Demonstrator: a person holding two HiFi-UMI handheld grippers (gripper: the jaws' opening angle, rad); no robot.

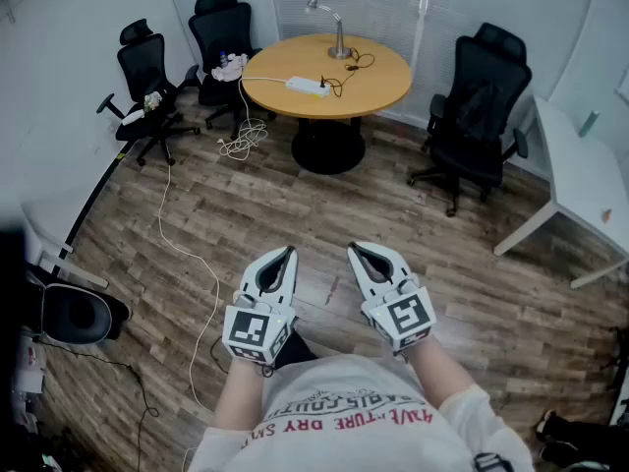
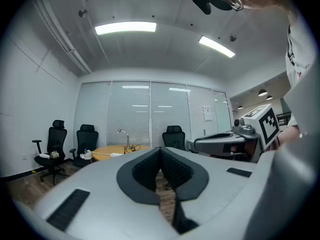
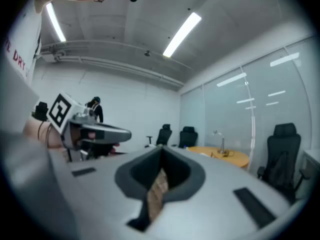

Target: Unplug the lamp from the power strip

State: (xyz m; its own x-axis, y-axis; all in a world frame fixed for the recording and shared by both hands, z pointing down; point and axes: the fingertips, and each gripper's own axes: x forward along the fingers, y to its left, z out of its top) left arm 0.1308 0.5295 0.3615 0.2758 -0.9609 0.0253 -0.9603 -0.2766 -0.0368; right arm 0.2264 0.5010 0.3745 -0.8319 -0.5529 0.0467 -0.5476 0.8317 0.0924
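Note:
Far across the room, a silver desk lamp (image 1: 337,29) stands on a round wooden table (image 1: 373,91). Next to it lies a white power strip (image 1: 307,87) with dark cords running into it. Both grippers are held low and close to my body, a long way from the table. My left gripper (image 1: 289,253) and right gripper (image 1: 354,249) are shut with nothing in them. The left gripper view shows its jaws (image 2: 160,150) met at the tip, with the lamp (image 2: 124,136) and strip (image 2: 115,154) small behind. From the right gripper (image 3: 161,149), the lamp (image 3: 219,139) shows at the far right.
Black office chairs stand left (image 1: 147,77), back left (image 1: 221,37) and right (image 1: 477,116) of the table. A white cable (image 1: 187,254) trails from the table across the wood floor. A white desk (image 1: 580,180) is at the right, and a dark bin (image 1: 74,313) at the left.

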